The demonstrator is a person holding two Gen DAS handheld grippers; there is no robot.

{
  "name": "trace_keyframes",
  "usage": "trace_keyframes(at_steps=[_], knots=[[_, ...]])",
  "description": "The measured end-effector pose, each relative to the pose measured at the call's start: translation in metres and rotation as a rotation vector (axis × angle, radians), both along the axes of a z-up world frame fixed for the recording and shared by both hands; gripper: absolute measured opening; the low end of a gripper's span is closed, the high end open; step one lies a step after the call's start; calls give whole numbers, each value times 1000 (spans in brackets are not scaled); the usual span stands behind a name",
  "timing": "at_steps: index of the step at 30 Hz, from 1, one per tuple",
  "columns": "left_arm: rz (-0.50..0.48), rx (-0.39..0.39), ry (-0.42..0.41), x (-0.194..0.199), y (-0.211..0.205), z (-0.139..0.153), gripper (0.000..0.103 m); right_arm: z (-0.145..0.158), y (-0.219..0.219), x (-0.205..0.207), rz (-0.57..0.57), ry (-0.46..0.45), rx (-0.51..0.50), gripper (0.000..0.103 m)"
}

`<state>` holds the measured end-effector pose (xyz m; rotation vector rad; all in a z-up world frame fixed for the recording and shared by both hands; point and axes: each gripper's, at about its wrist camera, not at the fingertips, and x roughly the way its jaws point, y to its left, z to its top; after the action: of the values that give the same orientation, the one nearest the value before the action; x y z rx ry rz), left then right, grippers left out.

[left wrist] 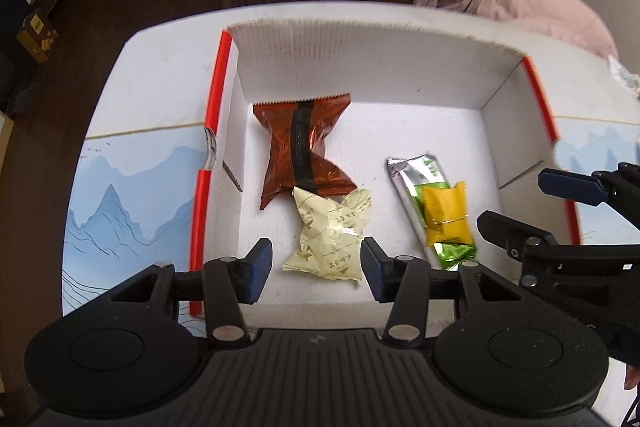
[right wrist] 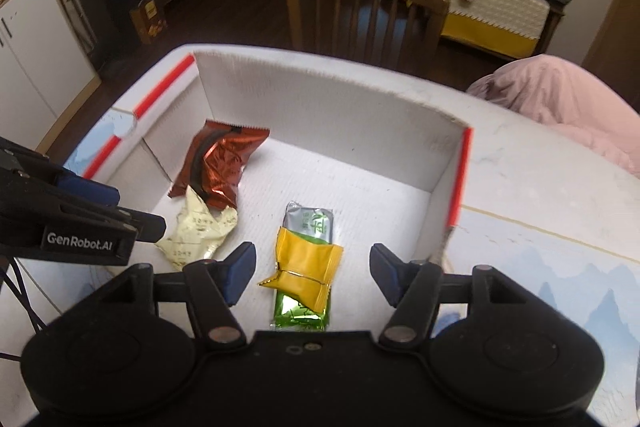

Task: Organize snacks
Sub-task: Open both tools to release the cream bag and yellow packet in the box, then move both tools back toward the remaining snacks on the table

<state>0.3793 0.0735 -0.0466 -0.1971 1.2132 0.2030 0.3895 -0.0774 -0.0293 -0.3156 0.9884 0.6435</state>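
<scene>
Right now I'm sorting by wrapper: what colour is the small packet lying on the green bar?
Yellow packet, clearest in the right wrist view.

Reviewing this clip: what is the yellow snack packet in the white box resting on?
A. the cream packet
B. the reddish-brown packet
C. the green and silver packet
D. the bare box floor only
C: both wrist views show the yellow packet lying across the green and silver packet, whose ends stick out above and below it, apart from the cream packet.

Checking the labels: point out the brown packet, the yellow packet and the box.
brown packet [left wrist: 298,147], left wrist view, dark middle stripe.
yellow packet [right wrist: 306,273], right wrist view, wrapper middle.
box [right wrist: 320,107], right wrist view, far wall.
</scene>
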Motion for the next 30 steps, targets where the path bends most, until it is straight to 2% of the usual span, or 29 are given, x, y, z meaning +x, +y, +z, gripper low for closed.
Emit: trace_keyframes(at_steps=[3,7,17,19,21,30], knots=[[-22,-8,-39,-13,-1,14,48,17,-7,-12,-25,-22,15,64],[-46,-31,-86,-32,-2,32,48,38,-13,-34,-52,-55,43,79],[-92,-38,-179,-87,1,67,48,73,-20,-93,-91,-97,112,80],[-99,-45,-187,-98,3,69,55,79,-21,-105,-99,-103,125,83],[-106,-47,-204,-109,4,73,58,82,-22,-117,-110,-109,138,86],[-152,-60,-251,-157,7,82,58,88,-31,-161,-150,-115,184,89]])
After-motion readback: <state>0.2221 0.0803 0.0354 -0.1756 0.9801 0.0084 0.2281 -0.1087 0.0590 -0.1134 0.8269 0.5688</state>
